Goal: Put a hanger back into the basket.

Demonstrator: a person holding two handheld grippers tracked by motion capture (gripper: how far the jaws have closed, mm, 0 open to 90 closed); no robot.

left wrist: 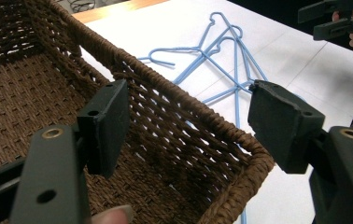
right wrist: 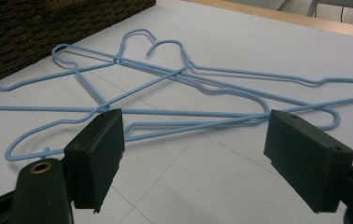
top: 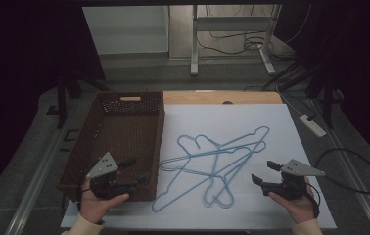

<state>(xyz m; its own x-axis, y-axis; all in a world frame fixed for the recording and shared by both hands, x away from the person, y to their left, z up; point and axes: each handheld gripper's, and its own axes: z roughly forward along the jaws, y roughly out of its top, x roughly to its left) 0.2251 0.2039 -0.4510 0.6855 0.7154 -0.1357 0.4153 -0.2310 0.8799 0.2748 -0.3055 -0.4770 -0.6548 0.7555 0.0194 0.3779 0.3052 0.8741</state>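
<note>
The blue wire hangers (top: 212,164) lie flat in a crossed pile on the white tabletop (top: 271,122), between the two tools and just beside the brown woven basket (top: 124,132). Their long axes run slanted, from near-left to far-right, with several hooks toward the basket. The left tool (top: 136,171) hovers released over the basket corner; the right tool (top: 264,172) is released too, near the hangers. The room behind is dark, with cables (top: 281,73) on the floor.

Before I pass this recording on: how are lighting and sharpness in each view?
High view: dim, dark surround, white table sheet brightest, blue hangers soft but readable. Left gripper view: basket weave sharp, near jaws slightly soft, sheet close to glare. Right gripper view: evenly lit, hangers crisp with faint shadows, near jaws blurred.
</note>
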